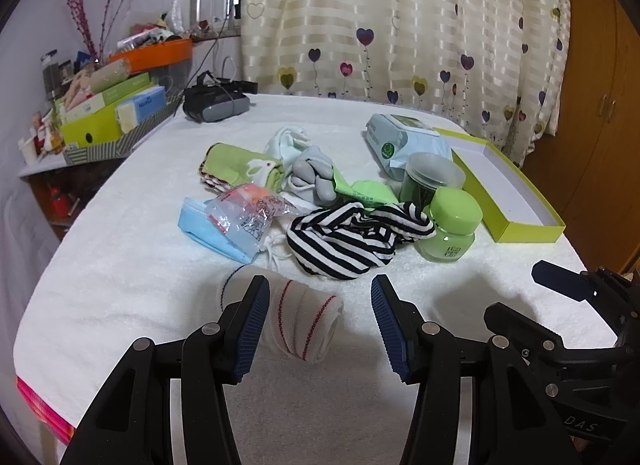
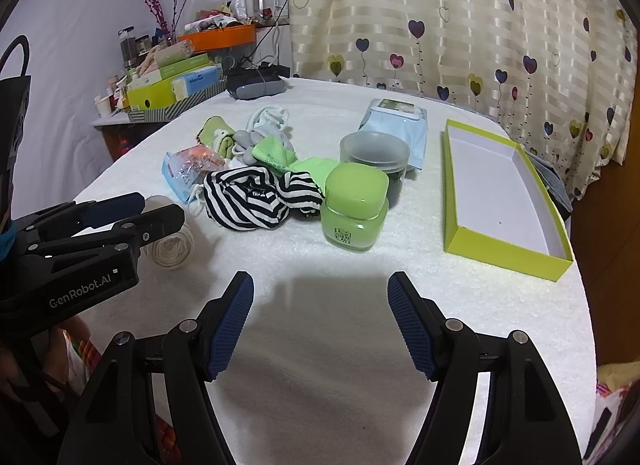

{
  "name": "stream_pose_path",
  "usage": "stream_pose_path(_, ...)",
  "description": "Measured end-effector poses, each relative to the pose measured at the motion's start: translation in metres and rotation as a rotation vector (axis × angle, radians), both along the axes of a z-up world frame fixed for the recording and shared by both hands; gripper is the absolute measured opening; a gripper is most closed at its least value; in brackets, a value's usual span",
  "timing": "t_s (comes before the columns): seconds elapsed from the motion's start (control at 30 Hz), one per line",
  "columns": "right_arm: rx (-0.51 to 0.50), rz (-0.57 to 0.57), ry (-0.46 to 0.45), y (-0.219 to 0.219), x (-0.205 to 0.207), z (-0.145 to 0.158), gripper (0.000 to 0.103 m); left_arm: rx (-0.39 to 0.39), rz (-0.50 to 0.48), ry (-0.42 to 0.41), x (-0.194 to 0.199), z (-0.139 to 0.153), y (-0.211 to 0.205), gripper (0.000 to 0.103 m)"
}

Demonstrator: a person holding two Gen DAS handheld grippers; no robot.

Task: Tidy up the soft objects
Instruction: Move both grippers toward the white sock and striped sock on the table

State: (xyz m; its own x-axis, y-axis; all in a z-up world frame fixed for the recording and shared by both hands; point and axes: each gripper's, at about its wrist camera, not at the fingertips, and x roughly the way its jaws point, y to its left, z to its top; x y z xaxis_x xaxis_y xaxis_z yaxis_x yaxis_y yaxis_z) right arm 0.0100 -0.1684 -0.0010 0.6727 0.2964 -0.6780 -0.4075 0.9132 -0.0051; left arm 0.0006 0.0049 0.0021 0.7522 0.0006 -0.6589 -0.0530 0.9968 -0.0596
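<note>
Left wrist view: my left tool (image 1: 316,305), spread, straddles the bandage roll (image 1: 298,315); next pinch it. Right tool (image 2: 320,305) spread, idle.

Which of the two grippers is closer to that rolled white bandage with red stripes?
Left. The left gripper is open right around the rolled white bandage; the right gripper hovers open over bare white towel, off to the bandage's right.

Rolled white bandage (image 1: 298,319), red stripes, lies on its side, near-left. Striped black/white cloth (image 1: 352,241) crumpled mid-table. Grey socks (image 1: 316,175), green cloth (image 1: 240,165) bunched farther back. Lime box (image 2: 504,193) open, right.
</note>
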Motion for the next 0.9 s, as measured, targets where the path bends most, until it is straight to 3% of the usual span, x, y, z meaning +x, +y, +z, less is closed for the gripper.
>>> stream_pose_path(0.9,0.010,0.016,0.003,0.0022,0.0023,0.0010,0.070,-0.004,-0.018,-0.020,0.0031,0.0047,-0.0034,0.052)
